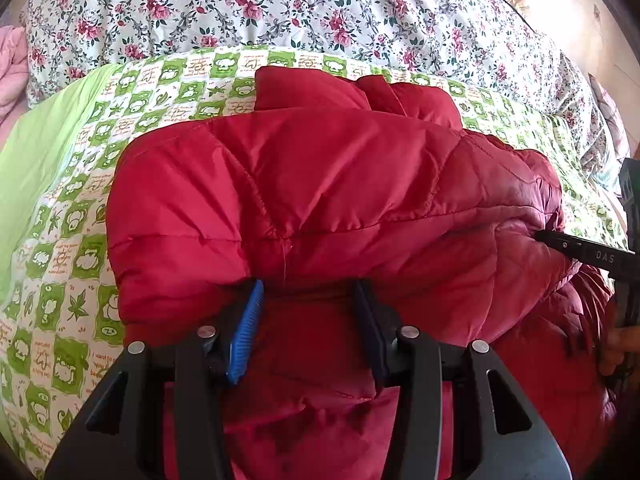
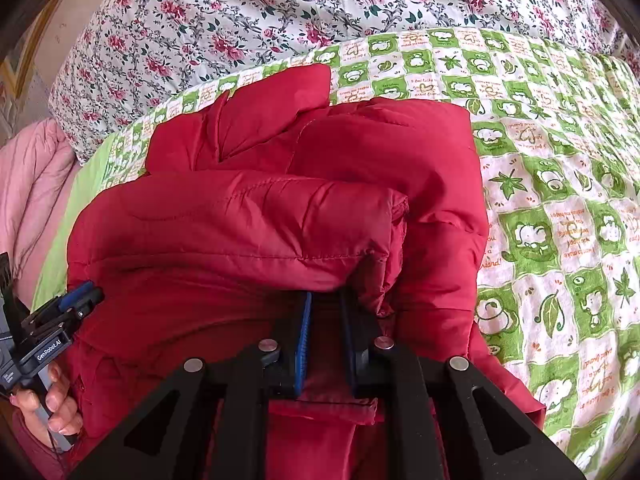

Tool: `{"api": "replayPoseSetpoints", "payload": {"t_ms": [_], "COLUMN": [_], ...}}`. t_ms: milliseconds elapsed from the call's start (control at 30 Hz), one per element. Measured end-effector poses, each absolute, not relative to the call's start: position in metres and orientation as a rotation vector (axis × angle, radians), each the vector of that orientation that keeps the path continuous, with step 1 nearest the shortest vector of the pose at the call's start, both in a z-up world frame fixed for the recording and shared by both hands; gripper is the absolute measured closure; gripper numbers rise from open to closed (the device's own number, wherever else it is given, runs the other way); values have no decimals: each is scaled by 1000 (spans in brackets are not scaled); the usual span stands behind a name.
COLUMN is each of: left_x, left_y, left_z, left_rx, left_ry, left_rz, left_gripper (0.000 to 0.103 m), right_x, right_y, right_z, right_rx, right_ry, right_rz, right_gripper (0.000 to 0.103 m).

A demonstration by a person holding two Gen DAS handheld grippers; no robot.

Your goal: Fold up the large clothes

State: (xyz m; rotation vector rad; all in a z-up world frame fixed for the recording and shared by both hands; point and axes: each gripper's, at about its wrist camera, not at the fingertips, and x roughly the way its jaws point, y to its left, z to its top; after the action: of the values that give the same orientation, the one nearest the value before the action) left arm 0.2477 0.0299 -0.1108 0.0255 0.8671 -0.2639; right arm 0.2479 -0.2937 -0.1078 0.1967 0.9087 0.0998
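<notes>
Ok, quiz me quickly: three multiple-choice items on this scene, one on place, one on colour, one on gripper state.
1. The jacket lies on:
A. green checked sheet
B. bare floor
C. wooden chair

2. The jacket is:
A. blue
B. red
C. black

3. The right gripper is:
A. wide open, holding nothing
B. out of view
C. shut on jacket fabric

Answers: 1 A, the checked print surrounds the jacket; 2 B, red quilted fabric in both views; 3 C, its pads sit close together pinching a fold.

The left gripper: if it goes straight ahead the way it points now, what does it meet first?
Most likely the red padded jacket. The left gripper already has its fingertips at the folded bulk, which fills the way ahead; the green checked cover lies behind and beside it.
</notes>
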Motion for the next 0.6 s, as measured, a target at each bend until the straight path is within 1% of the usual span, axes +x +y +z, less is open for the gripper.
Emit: {"api": "replayPoseSetpoints", "payload": {"t_ms": [133, 233, 400, 433, 467, 533, 600], "left_x": [249, 244, 206, 194, 185, 172, 159], "left_y": [28, 31, 54, 60, 66, 74, 80], "left_z": [-108, -97, -69, -64, -61, -58, -55], "left_rx": [42, 38, 3, -7, -20, -42, -52], "left_ry": [882, 915, 914, 911, 908, 902, 904], "left_rz": [-262, -267, -255, -248, -243, -233, -205], "left_gripper": [58, 58, 58, 58, 58, 58, 58], "right_x": [245, 245, 243, 241, 238, 231, 222], "right_y": [-289, -292, -296, -296, -296, -295, -294], "right_z": [-109, -109, -104, -102, -99, -90, -82], "right_rx": [195, 202, 229, 233, 237, 225, 220], "right_ry": [901, 909, 902, 893, 884, 865, 850], "right_rz": [96, 103, 117, 124, 138, 142, 144], "right_gripper": [90, 90, 90, 89, 85, 83, 73]}}
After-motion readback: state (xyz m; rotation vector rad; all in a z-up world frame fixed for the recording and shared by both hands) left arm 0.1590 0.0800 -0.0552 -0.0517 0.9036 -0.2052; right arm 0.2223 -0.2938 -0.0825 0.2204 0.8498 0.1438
